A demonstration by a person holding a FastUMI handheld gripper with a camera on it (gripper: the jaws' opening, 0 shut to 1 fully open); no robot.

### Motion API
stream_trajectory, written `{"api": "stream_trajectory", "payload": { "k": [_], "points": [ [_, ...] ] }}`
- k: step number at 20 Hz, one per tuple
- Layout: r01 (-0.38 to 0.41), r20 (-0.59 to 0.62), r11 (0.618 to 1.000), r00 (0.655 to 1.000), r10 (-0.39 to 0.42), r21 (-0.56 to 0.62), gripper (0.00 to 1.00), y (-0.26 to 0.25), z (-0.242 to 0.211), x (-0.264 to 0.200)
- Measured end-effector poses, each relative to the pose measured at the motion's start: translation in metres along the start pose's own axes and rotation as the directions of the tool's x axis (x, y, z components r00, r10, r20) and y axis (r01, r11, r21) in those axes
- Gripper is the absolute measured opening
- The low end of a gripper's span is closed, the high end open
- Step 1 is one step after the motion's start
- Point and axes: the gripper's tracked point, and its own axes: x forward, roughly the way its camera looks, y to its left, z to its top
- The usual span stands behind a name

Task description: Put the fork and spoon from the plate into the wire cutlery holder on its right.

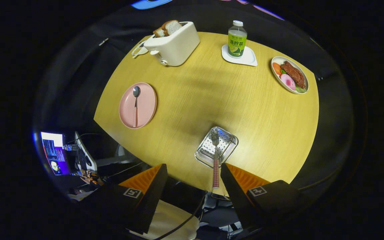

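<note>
The gripper [192, 173] is open and holds nothing, high above a yellow wooden table [245, 110]. The fork [215, 160] lies in the wire cutlery holder [208, 151], handle sticking out between the fingers. The spoon [135, 105] lies on the pink plate [145, 106]. Black cloth surrounds the table.

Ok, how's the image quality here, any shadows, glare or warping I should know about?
Gripper view: strong fisheye bends the yellow table's edges; a broad soft shadow runs from mid-table to the wire cutlery holder, where the fork lies; the holder's metal glints slightly; the spoon on the pink plate is sharp; the gripper is open.
</note>
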Motion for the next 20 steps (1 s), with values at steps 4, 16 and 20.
{"api": "stream_trajectory", "payload": {
  "k": [4, 16, 20],
  "points": [
    [0.035, 0.140, 0.997, 0.990, -0.026, -0.064, 1.00, 0.020, 0.007, -0.005],
    [0.041, 0.349, 0.972, 0.936, 0.043, -0.230, 1.00, 0.159, 0.025, 0.052],
    [0.003, 0.341, 0.977, 0.938, 0.070, -0.211, 1.00, 0.199, 0.049, 0.088]
  ]
}}
